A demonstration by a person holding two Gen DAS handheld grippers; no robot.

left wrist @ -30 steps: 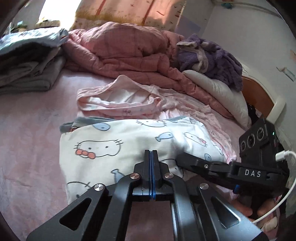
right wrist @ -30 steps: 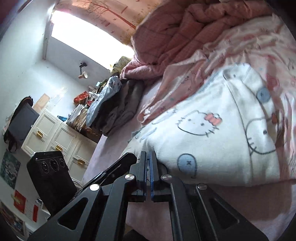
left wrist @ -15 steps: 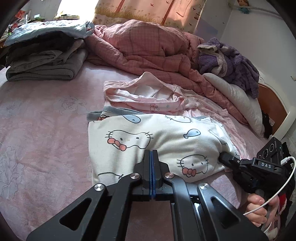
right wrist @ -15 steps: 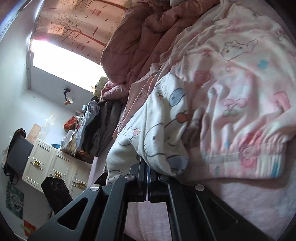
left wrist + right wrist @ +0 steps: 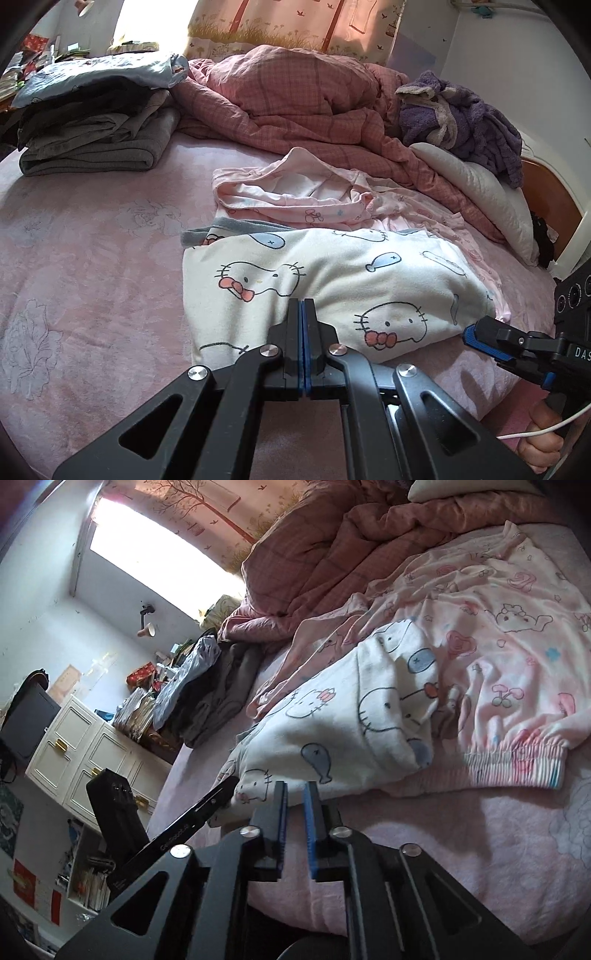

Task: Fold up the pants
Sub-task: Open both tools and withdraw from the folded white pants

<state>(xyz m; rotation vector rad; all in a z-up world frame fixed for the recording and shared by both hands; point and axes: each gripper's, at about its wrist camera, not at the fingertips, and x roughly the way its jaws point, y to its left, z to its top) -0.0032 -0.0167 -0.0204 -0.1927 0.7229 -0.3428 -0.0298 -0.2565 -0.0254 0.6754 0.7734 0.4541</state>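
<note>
The white pants with a cat and fish print lie folded in a flat rectangle on the pink bedsheet, also seen in the right wrist view. My left gripper is shut and empty, just above the pants' near edge. My right gripper is slightly open and empty, just off the pants' near right corner. It shows at the right edge of the left wrist view. The left gripper shows in the right wrist view.
A pink printed garment lies behind and under the pants, its cuff to the right. A stack of folded grey clothes sits far left. A rumpled pink quilt, purple robe and pillow lie behind. White drawers stand beside the bed.
Both grippers have drawn back from the folded pants. The right gripper was shut and has opened slightly, and it now sits off the pants' corner.
</note>
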